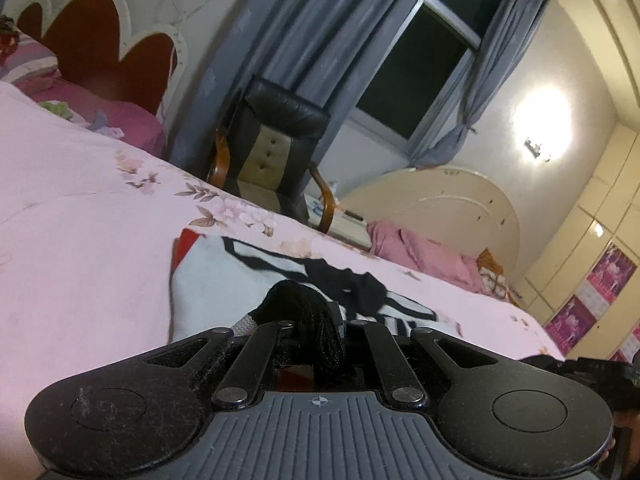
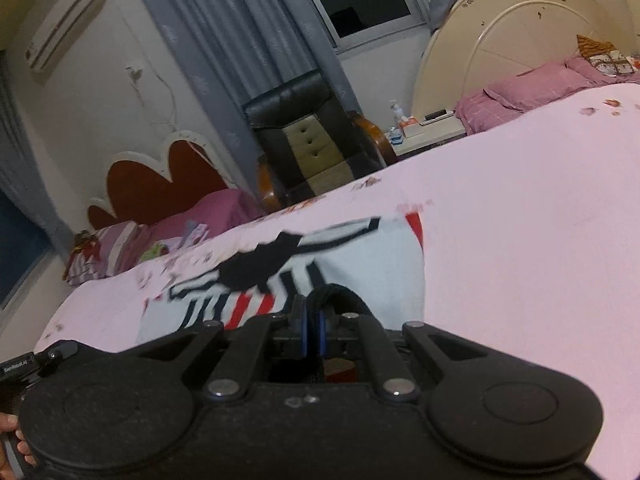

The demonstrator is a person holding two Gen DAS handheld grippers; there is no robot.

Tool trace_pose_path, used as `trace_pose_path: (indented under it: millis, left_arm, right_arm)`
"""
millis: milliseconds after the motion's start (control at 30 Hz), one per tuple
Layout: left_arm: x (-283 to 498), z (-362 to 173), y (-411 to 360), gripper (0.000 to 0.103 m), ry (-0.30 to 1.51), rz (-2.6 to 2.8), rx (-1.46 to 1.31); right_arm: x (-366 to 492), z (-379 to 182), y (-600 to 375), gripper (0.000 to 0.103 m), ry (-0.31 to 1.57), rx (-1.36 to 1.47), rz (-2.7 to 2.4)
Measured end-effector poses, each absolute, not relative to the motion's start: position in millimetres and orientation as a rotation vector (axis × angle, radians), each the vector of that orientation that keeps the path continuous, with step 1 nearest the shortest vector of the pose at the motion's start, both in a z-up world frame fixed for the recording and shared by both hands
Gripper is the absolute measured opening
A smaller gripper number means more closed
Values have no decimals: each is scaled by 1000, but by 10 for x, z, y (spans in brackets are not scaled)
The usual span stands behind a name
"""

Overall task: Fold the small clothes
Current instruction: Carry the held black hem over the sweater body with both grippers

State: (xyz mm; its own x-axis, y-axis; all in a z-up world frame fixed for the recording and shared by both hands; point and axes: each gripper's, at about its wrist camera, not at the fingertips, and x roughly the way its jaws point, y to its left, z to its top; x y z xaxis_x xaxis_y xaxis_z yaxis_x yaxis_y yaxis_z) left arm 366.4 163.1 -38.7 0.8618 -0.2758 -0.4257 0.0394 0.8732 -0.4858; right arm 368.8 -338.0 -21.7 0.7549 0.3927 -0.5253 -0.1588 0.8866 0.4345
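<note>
I am seeing open pink bedspread (image 2: 520, 220) to either side of the white garment (image 2: 372, 268), which is lying across the middle. Beyond the bed's far edge, a black chair (image 1: 276, 148) is standing close, blocking passage there beside a nightstand (image 2: 432, 132).

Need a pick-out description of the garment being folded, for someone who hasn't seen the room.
Start at the big bed under the pale pink floral bedspread, in front of the black armchair. The garment lies on that spread just beyond both gripper tips. It is the only white piece there, with black stripes, a red patch and a black band, unlike the pink and purple bedding around it.
</note>
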Motion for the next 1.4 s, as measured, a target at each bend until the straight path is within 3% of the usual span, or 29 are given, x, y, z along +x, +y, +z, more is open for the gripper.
trace_pose_path:
  millis: [367,467,500,533,567,600,633,667,767,833,933,1000,1067,1100,1133,1200,1400]
  left_arm:
    - [4924,-823,1617,5,676,-208,-371]
    - [5056,-867,1582,11,652,-185,-346]
    - [5085,-869,1570,14,641,-181,-342]
    - [5106,-870,1564,20,626,-185,-347]
    - [5120,-860,1564,27,613,-182,-352]
    - [5119,-847,1566,50,596,-176,-356]
    - [5095,-813,1577,81,555,-153,-352]
    - [5065,-783,1586,87,521,-137,-344]
    - [5066,-713,1635,84,505,-161,-327]
    - [5151,-708,1597,59,561,-171,-255]
    - [5319,-789,1497,46,682,-187,-172]
    - [5378,-872,1385,43,744,-206,-106]
    - [5371,-929,1250,32,740,-186,-1]
    - [5344,-940,1188,18,723,-176,46]
    - [5336,-956,1162,4,710,-172,62]
    - [5283,-916,1152,4,669,-143,62]
    - [5133,-688,1336,4,489,-32,-3]
  right_arm:
    - [4949,-936,-3204,6,803,421,262]
    - [5125,-1070,-3179,16,797,452,294]
    - [5143,-1081,-3174,28,774,457,301]
    - [5149,-1072,-3181,39,754,465,305]
    - [5159,-1051,-3188,43,732,474,310]
    - [5141,-1028,-3197,49,707,479,311]
    - [5115,-1002,-3220,54,683,482,307]
    - [5086,-978,-3259,56,660,491,299]
    - [5064,-935,-3344,57,639,463,278]
    - [5090,-937,-3317,51,658,396,286]
    - [5154,-971,-3210,47,703,300,293]
    - [5203,-998,-3087,45,729,220,287]
    - [5246,-1048,-2943,42,763,125,290]
    - [5238,-1059,-2856,38,758,64,286]
    - [5217,-1061,-2770,27,742,-1,284]
    - [5155,-1046,-2630,6,706,-97,289]
    - [5073,-870,-2550,5,522,-144,215]
